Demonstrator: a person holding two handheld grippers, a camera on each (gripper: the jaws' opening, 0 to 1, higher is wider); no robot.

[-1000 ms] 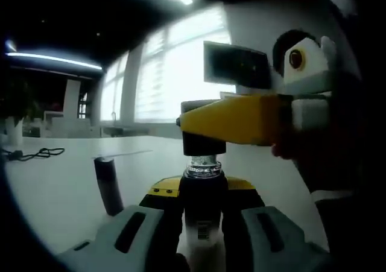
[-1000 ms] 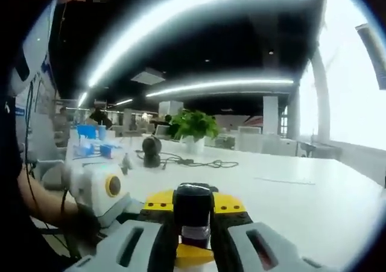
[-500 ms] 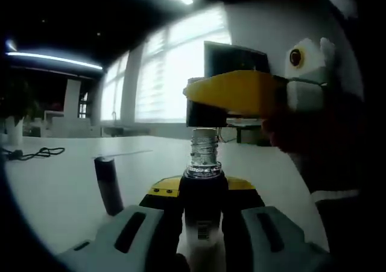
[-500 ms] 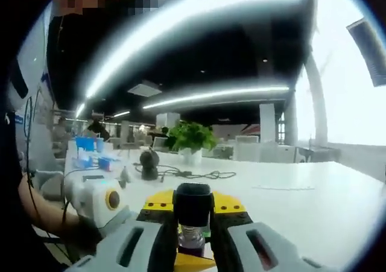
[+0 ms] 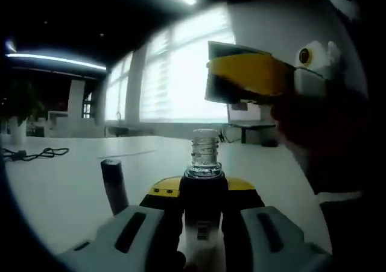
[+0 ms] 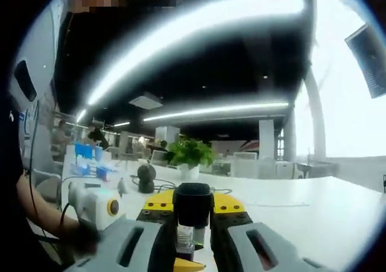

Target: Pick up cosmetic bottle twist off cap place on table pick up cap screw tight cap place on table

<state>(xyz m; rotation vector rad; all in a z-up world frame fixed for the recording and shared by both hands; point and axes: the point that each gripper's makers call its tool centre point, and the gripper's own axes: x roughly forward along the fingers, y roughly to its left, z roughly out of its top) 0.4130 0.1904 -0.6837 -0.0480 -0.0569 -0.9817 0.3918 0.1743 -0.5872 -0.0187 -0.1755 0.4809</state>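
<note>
In the left gripper view, a black cable lies on the white table out at nine o'clock, and a dark upright cylinder stands on the table at about eight o'clock from the centre, just left of the jaws. The left gripper rises from six o'clock with its jaws closed narrow on the dark body of the cosmetic bottle, which stands upright between them, its clear threaded neck bare at the centre of the view. Up at one to two o'clock the right gripper hangs above the neck and apart from it, yellow with a white body, held by a dark-gloved hand at three o'clock. In the right gripper view, the left gripper's white body shows at eight o'clock, a potted plant stands on the far table near the centre, and the right gripper at six o'clock has its jaws pinched on the black cap; below the cap, the bottle's clear neck shows, not touching it.
</note>
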